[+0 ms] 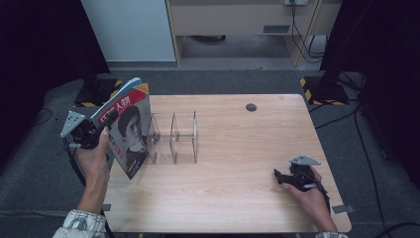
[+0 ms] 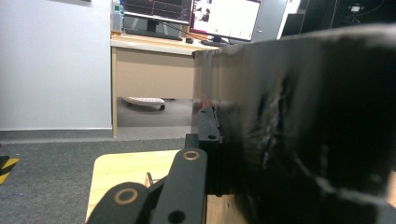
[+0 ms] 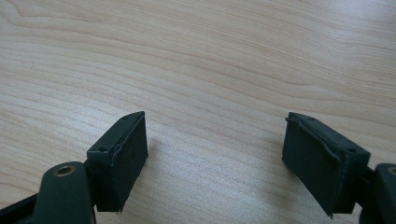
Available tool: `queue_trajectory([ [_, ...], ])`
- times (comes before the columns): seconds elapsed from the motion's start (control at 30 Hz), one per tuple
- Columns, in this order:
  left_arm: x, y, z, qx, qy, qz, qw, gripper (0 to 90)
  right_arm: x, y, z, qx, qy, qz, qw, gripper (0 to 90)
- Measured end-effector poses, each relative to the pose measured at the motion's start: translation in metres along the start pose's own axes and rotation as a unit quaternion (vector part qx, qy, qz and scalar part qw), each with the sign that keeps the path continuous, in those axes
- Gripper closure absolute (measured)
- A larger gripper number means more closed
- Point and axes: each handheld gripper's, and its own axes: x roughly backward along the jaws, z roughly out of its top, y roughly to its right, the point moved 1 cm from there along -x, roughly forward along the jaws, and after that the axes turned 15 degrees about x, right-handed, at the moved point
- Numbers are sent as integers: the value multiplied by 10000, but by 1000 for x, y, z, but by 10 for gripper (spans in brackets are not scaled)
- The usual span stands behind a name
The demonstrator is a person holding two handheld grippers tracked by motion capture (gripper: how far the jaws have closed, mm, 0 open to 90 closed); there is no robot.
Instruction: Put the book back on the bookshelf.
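My left gripper (image 1: 105, 122) is shut on a magazine (image 1: 130, 130) with a portrait and red title on its cover. It holds the magazine upright and tilted above the table's left edge, just left of a clear acrylic rack (image 1: 173, 136) with several dividers. In the left gripper view the magazine's dark back (image 2: 303, 126) presses against one black pad (image 2: 208, 140), and the other pad is hidden behind it. My right gripper (image 1: 278, 176) rests low at the table's front right. Its jaws stand wide open over bare wood (image 3: 215, 158), with nothing between them.
The wooden table (image 1: 237, 198) has a round cable hole (image 1: 251, 107) near its far edge. Black stands on striped bases (image 1: 317, 89) flank the far corners. A white panel (image 1: 131, 29) and a desk stand beyond on grey carpet.
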Motion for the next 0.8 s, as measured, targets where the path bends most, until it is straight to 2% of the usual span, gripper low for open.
queue_trajectory([
  [0.4, 4, -1, -5, 52, 22, -13, 10000, 854, 0, 0, 0, 1, 1, 6, 10000, 223],
  [0.47, 6, -2, -6, 55, 68, 46, 10000, 856, 0, 0, 0, -4, -2, 11, 10000, 223],
  [0.8, 11, -9, -11, 191, 126, 52, 9997, 852, 0, 0, 0, -3, -2, 12, 10000, 223],
])
